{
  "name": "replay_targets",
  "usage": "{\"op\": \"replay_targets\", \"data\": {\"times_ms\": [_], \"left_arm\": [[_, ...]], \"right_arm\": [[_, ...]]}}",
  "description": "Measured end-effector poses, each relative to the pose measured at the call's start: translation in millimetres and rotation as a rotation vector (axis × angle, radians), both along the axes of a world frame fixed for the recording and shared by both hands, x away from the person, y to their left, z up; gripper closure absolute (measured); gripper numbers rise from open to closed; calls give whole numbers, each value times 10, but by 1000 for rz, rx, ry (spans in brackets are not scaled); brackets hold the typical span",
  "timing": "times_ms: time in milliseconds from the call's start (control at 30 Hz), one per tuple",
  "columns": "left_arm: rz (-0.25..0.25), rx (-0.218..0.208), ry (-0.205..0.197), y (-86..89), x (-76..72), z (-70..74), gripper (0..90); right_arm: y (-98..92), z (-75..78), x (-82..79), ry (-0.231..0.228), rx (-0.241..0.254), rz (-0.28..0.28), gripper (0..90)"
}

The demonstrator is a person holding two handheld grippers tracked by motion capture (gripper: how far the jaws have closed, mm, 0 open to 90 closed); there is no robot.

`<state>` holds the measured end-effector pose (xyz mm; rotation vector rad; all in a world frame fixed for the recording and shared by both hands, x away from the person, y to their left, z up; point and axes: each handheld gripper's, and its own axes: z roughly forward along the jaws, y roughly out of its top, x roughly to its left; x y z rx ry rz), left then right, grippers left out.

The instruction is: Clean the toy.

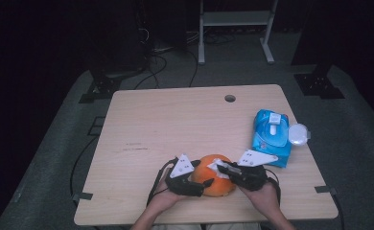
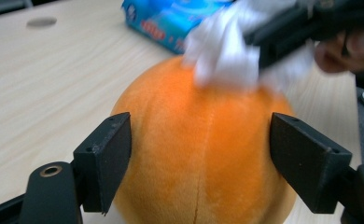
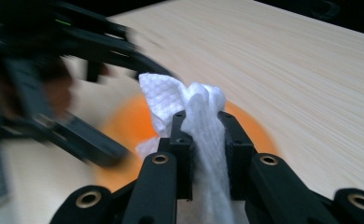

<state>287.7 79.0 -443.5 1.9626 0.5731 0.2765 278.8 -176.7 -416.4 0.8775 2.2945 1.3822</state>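
An orange plush ball (image 1: pixel 213 181) with stitched seams is sitting upright on the tabletop (image 1: pixel 175 124) near its front edge. A crumpled white wipe (image 3: pixel 189 105) is lying bunched against the ball's top, touching its fuzzy surface.

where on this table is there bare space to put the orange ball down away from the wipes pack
The left half of the table is bare, from the left edge across to the round hole. It is crowded at the near middle, where both grippers meet on the orange ball, and at the right edge by the blue wipes pack.
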Motion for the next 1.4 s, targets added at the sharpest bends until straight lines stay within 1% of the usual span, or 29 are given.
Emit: {"op": "replay_targets", "data": {"times_ms": [33, 67, 100, 133, 167, 200, 233, 267, 300, 333, 400, 500, 567, 600, 667, 700, 733, 800, 833, 900, 933, 967, 1000, 1033, 1100, 1200, 1267, 1333, 1400], "left_arm": [[-1, -14, 8, 18, 9, -1, 225], [-7, -32, 2, 20, 11, 11, 211], [-11, -51, -16, 3, 4, 29, 190], [-17, -66, -29, -26, -3, 45, 173], [-21, -61, -33, -56, -7, 55, 165], [-13, -34, -47, -83, -8, 51, 164], [-12, -12, -50, -86, -5, 37, 167], [-13, -5, -36, -63, 7, 23, 199], [-13, -14, -13, -26, 25, 12, 213], [-11, -29, 9, 11, 44, -2, 224], [-4, -43, 38, 72, 74, -22, 248], [1, -39, 57, 119, 101, -37, 259], [-3, -46, 76, 159, 116, -43, 259], [-9, -51, 80, 181, 124, -49, 259], [-11, -63, 92, 205, 136, -60, 258], [-13, -61, 93, 216, 141, -60, 258], [-16, -58, 95, 228, 145, -59, 258], [-22, -62, 100, 248, 147, -58, 255], [-26, -64, 101, 252, 144, -58, 254], [-31, -57, 101, 237, 137, -52, 254], [-35, -51, 100, 220, 133, -50, 254], [-39, -42, 97, 206, 128, -46, 256], [-45, -33, 91, 194, 123, -42, 257], [-48, -31, 89, 182, 113, -40, 259], [-64, -19, 72, 154, 93, -38, 265], [-72, -6, 49, 102, 51, -40, 269], [-81, -9, 50, 101, 46, -20, 256], [-90, -28, 51, 118, 61, 18, 188], [-82, -42, 53, 129, 96, 52, 142]], "right_arm": [[-77, -31, 34, 29, 14, -19, 772], [-145, -62, 70, 62, 42, -21, 771], [-179, -83, 90, 83, 68, -23, 772], [-173, -87, 87, 84, 78, -25, 772], [-136, -84, 70, 74, 80, -11, 772], [-89, -76, 47, 65, 88, 14, 772], [-36, -67, 18, 54, 95, 34, 770], [6, -60, -8, 39, 85, 48, 766], [23, -62, -18, 30, 77, 57, 762], [8, -79, -8, 30, 88, 58, 763], [-81, -137, 52, 65, 123, 31, 765], [-210, -196, 121, 94, 128, -29, 764], [-249, -220, 132, 109, 122, -41, 764], [-254, -230, 132, 114, 117, -44, 765], [-252, -235, 126, 121, 146, -44, 765], [-231, -220, 111, 115, 153, -37, 765], [-202, -201, 92, 97, 148, -26, 766], [-176, -187, 71, 90, 147, -18, 765], [-184, -201, 81, 94, 145, -19, 765], [-222, -250, 124, 129, 140, -40, 762], [-242, -273, 151, 153, 151, -52, 761], [-249, -275, 161, 166, 166, -56, 762], [-236, -257, 155, 156, 165, -56, 765], [-214, -226, 144, 141, 161, -49, 765], [-181, -173, 140, 122, 178, -32, 765], [-135, -132, 172, 123, 189, -13, 762], [-117, -130, 186, 130, 176, 8, 765], [-106, -140, 170, 135, 152, 43, 772], [-82, -132, 124, 124, 126, 92, 779]]}}
